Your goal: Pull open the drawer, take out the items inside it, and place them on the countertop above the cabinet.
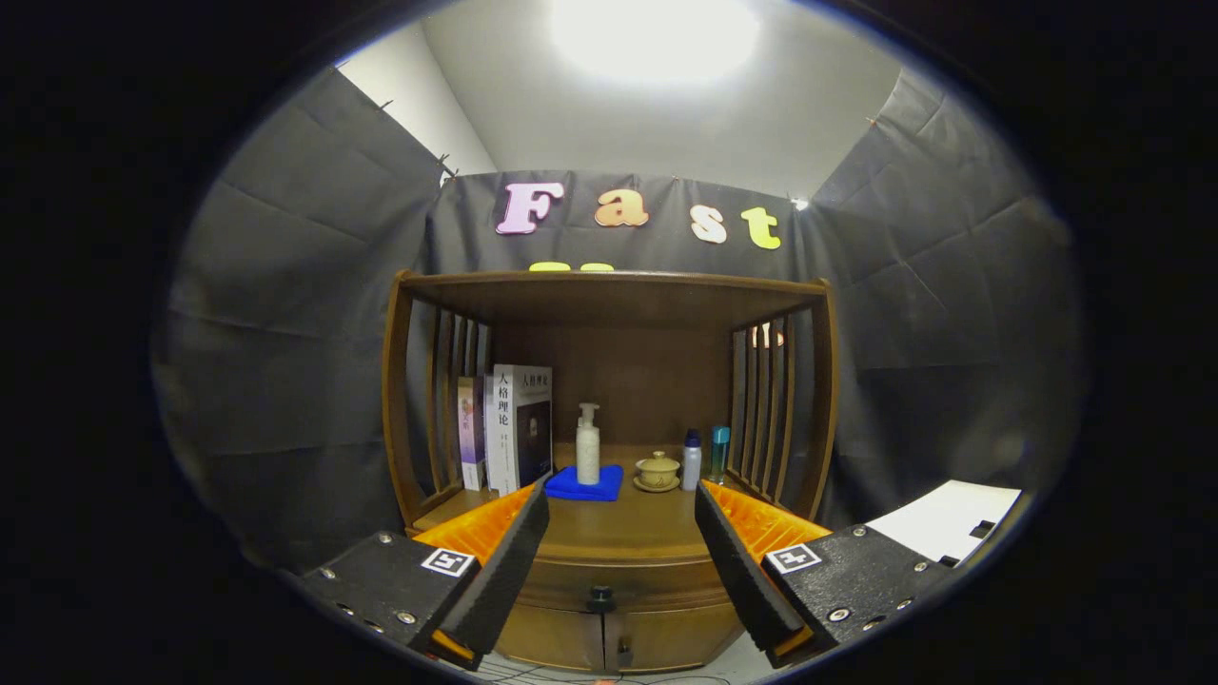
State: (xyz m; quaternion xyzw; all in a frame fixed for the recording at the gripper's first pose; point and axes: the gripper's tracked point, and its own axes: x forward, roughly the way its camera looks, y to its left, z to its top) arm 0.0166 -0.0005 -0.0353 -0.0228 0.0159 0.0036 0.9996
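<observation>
A brown wooden cabinet (609,314) stands ahead with a slatted shelf frame over its countertop (618,528). Below the countertop's front edge runs the drawer front (618,582), pushed in, with a small dark knob (600,599) at its middle. My gripper (620,521) is open, its two fingers spread wide to either side of the countertop, with the knob low between them and a little ahead. Nothing is between the fingers. The drawer's contents are hidden.
On the countertop stand several books (514,428) at the left, a white pump bottle (588,445) on a folded blue cloth (585,485), a lidded tea bowl (658,471), and two small bottles (706,457). Cabinet doors (609,639) sit under the drawer. A white sheet (942,523) lies at the right.
</observation>
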